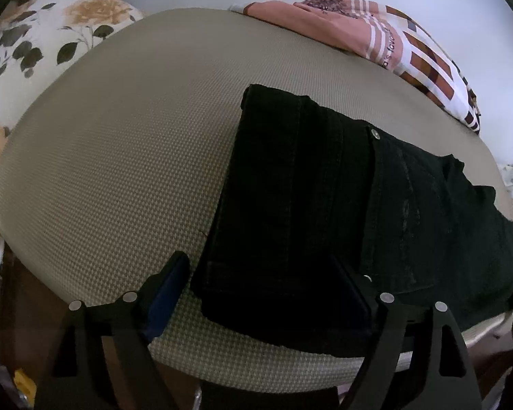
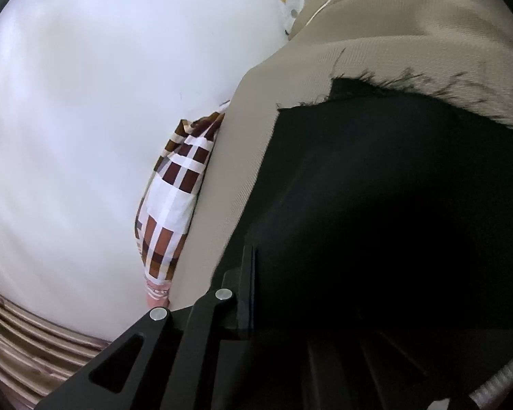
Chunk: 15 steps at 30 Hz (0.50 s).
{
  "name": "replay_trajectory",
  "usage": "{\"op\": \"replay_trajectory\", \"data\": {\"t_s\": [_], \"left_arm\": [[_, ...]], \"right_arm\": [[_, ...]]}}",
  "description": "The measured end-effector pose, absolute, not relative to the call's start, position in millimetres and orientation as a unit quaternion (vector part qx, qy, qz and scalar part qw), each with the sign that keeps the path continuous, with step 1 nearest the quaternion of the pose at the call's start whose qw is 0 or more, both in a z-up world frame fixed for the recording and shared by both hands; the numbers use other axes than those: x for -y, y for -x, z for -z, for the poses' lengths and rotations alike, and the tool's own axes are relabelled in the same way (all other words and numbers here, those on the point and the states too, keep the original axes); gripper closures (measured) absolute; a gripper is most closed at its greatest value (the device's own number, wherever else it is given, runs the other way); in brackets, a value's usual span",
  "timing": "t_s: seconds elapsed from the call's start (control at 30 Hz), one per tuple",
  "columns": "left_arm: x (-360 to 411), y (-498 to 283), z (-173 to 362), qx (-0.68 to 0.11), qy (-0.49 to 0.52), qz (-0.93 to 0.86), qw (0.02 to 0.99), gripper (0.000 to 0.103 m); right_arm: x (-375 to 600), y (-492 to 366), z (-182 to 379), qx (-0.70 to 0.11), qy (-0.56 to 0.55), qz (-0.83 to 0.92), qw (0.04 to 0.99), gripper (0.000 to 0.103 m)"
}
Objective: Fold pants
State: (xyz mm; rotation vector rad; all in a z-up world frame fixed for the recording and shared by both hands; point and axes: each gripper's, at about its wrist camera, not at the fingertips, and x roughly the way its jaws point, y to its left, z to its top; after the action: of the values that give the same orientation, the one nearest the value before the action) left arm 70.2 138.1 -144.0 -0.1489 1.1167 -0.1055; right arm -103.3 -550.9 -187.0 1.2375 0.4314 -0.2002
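Black denim lies between the spread jaws of the left gripper point(image 1: 261, 290): its fingers stand wide apart, the left one over bare beige fabric, the right one over the cloth, neither pinching anything. The pants point(image 1: 325, 205) are folded into a thick rectangular stack, a metal rivet point(image 1: 375, 133) showing on the upper layer, with the remainder of the garment spreading out to the right. They rest on a beige woven tabletop cover point(image 1: 119, 171), toward its right and near side.

The right gripper point(image 2: 325, 294) is only partly legible: one finger shows at the edge of the dark cloth, the other is lost in the blackness, so I cannot tell how its jaws stand. The pants point(image 2: 393, 205) fill most of this view, a frayed edge against the beige cover point(image 2: 393, 51).

Beyond the cover lie a checked brown-and-white cloth point(image 1: 427, 61) at the far right edge and a floral pillow point(image 1: 34, 41) at the far left.
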Motion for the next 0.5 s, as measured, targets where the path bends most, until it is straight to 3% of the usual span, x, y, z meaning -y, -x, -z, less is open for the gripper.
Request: {"op": "replay_trajectory", "data": {"t_s": [0.5], "left_arm": [[-137, -66, 149, -0.525, 0.056, 0.055, 0.848, 0.008]], "right_arm": [[571, 159, 215, -0.204, -0.597, 0.111, 0.768, 0.101]]}}
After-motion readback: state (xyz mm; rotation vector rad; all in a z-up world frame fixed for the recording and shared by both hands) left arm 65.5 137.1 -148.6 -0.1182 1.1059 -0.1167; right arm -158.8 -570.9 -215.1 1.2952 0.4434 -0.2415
